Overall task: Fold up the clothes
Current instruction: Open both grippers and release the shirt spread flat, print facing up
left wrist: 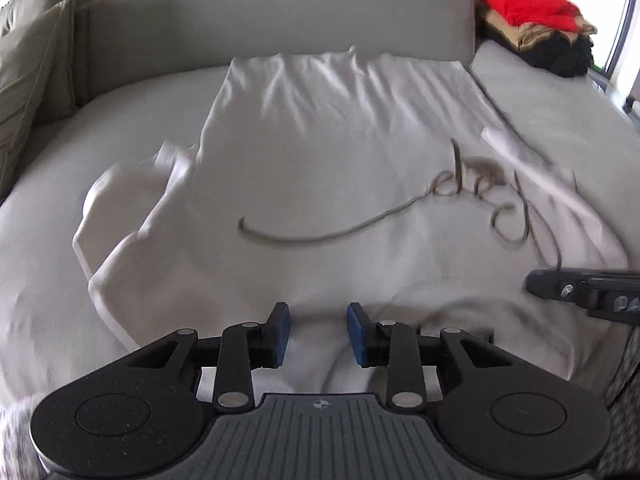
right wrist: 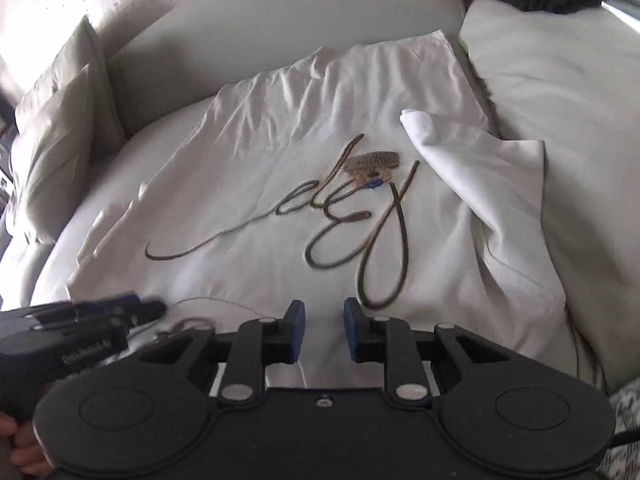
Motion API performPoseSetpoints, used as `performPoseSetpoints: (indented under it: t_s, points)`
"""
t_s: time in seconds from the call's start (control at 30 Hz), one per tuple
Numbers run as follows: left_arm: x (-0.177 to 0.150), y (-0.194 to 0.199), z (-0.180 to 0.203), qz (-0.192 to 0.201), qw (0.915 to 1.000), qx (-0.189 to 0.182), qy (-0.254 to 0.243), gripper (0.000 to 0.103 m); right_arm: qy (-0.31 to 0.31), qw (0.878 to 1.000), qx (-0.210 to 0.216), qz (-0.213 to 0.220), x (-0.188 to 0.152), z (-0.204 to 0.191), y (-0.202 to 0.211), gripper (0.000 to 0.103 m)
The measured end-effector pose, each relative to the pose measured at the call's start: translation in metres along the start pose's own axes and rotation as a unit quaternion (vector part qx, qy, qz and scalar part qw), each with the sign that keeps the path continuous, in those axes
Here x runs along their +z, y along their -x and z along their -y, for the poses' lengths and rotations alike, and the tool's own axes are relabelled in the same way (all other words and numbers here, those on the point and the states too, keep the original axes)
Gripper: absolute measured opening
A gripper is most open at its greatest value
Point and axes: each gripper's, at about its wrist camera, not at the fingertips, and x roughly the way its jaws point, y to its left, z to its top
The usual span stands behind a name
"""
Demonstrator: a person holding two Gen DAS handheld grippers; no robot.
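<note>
Both our grippers, left gripper and right gripper, hang parted and empty over the white shirt. If we pinch only the top layer, the fold may drag crooked.

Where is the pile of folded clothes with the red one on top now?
In the left wrist view, the pile of folded clothes sits far right on the sofa seat, against the backrest, beyond the spread white T-shirt.

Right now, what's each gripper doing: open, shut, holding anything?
Left gripper: open, nothing between its pads, above the white shirt.
Right gripper: open, holding nothing.
</note>
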Motion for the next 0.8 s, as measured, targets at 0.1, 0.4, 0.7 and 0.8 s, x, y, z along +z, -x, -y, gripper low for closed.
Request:
performPoseSetpoints:
  t_s: [0.1, 0.4, 0.7, 0.8]
  points:
    - [-0.024, 0.027, -0.006, -0.005, 0.9996, -0.014, -0.024, 0.031, 0.02, 1.0, 0.006, -0.023, -0.024, 0.0, 0.026, 0.021]
    - [-0.015, 0.052, -0.011, 0.049, 0.9969, -0.057, 0.023, 0.03, -0.112, 0.99, 0.055, 0.07, -0.009, 0.056, 0.083, 0.054]
    - [0.019, -0.007, 0.044, -0.007, 0.995, -0.099, 0.014, 0.033, -0.285, 0.95, 0.013, 0.13, 0.044, 0.168, 0.03, 0.047]
    - [0.012, -0.009, 0.052, -0.006, 0.9958, -0.089, -0.018, 0.035, -0.299, 0.947, 0.023, 0.114, 0.055, 0.183, 0.009, 0.035]
